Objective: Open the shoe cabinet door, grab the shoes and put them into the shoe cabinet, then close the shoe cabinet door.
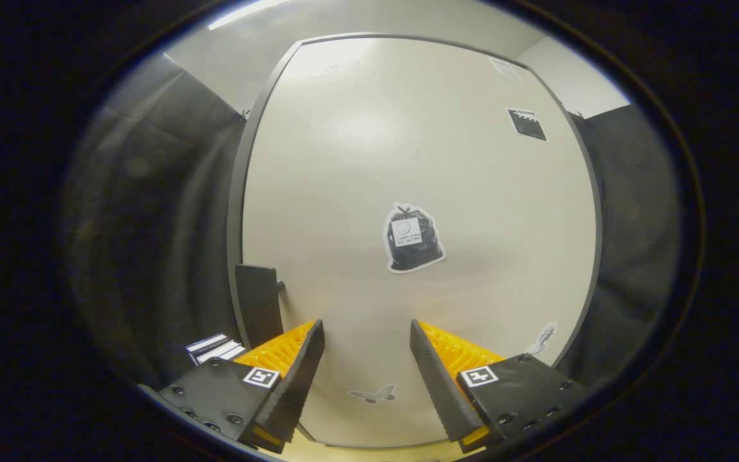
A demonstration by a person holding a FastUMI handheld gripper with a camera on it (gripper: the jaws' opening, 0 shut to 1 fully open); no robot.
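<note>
Although several stickers dotted the door (pixel 356 160), none carried writing that could be made out; the print on each was too small and blurred. The largest sticker (pixel 412 238), near the door's middle and straight beyond the fingers, showed a tied black bag with a pale square tag on it, cut out with a white border. A dark rectangular sticker (pixel 526 124) sat high toward the door's right edge, and a faint pale one (pixel 505 68) lay above it near the top corner. A grey butterfly sticker (pixel 374 394) lay low on the door, between the two fingers. Another small grey sticker (pixel 544 338) sat just beyond the right finger, close to the door's edge.

The door itself was a broad, smooth, cream panel with rounded corners and a thin dark rim, closed flat and facing the gripper (pixel 367 372). A soft glare of light lay on its upper half. A dark handle (pixel 258 301) stood at its left edge, just beyond the left finger.

The gripper's fingers were spread wide apart with nothing between them but the bare door face. Each finger body bore a small square black-and-white marker.

Left of the handle lay a small stack of white and dark cards (pixel 214 348), their print unreadable. Black cloth (pixel 151 224) hung on either side of the door.
</note>
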